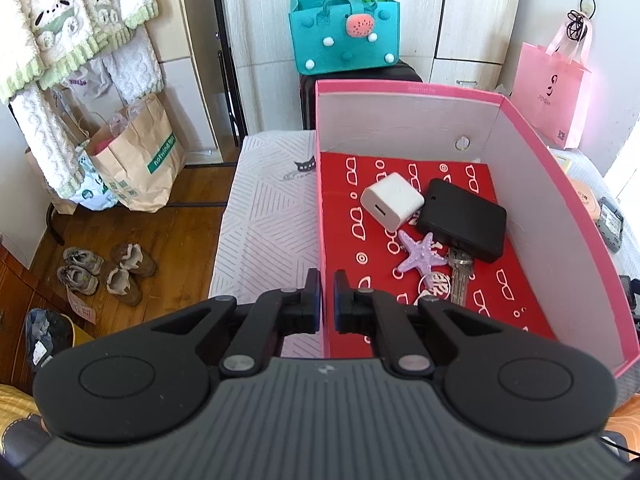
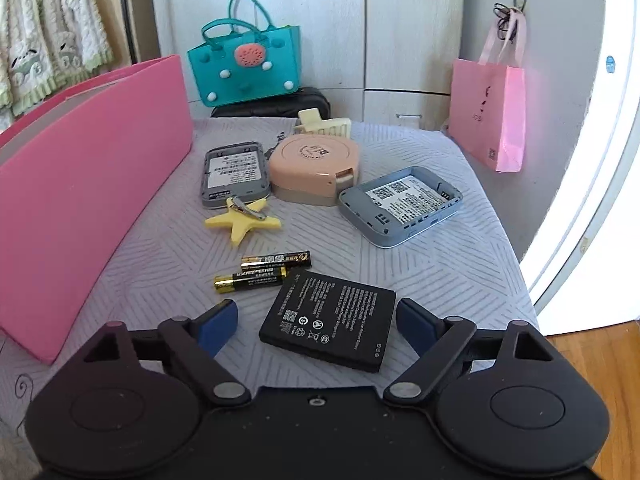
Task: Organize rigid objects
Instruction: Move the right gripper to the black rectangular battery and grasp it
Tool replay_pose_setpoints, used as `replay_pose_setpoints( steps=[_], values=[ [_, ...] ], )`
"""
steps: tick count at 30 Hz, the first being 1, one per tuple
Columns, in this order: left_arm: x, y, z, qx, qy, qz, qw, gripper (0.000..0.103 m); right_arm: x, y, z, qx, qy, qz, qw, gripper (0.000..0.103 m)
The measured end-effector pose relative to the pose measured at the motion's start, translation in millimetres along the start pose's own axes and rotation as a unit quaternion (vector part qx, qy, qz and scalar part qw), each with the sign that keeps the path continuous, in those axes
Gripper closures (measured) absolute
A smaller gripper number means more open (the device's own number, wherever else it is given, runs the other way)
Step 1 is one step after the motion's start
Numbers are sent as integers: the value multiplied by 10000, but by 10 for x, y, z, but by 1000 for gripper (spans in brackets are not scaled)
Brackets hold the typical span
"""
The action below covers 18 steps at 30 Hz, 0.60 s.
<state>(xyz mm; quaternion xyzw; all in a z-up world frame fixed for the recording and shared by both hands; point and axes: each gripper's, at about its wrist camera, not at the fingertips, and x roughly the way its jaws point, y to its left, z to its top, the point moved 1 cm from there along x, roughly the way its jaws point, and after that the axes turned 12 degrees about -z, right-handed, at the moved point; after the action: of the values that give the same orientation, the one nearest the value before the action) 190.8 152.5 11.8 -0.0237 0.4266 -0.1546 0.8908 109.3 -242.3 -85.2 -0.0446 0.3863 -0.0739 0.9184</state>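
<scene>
on grey bedding, right gripper [image 2: 316,320] spread around flat battery [image 2: 328,320], print perhaps unreadable; left gripper [image 1: 327,296] closed, empty.

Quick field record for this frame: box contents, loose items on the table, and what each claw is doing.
box: pink box, red patterned floor
in box: white charger, black case, purple starfish, keys
on table: flat black battery, two AA batteries, yellow star, peach round case, two grey devices, backs open
left claw: shut at the box's near-left wall
right claw: open, straddling flat black battery, not gripping
</scene>
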Motion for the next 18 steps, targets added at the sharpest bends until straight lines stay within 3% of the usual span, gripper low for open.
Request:
replay_pose_setpoints(
  steps=[5, 10, 15, 17, 18],
  values=[
    [10, -28, 7, 73, 89, 52, 9999, 98, -67, -117, -57, -302, 61, 330, 9990, 17],
    [24, -56, 3, 134, 63, 124, 9998, 98, -32, -161, -8, -266, 227, 338, 9988, 14],
    [73, -23, 8, -39, -37, 126, 9999, 98, 24, 2, -24, -122, -124, 207, 9996, 10],
    [78, 3, 23, -117, -81, 101, 9998, 98, 12, 12, -50, -170, -282, 293, 9990, 13],
    [78, 10, 28, -144, -102, 70, 9998, 98, 3, -8, -67, -225, -373, 422, 9982, 20]
  ],
)
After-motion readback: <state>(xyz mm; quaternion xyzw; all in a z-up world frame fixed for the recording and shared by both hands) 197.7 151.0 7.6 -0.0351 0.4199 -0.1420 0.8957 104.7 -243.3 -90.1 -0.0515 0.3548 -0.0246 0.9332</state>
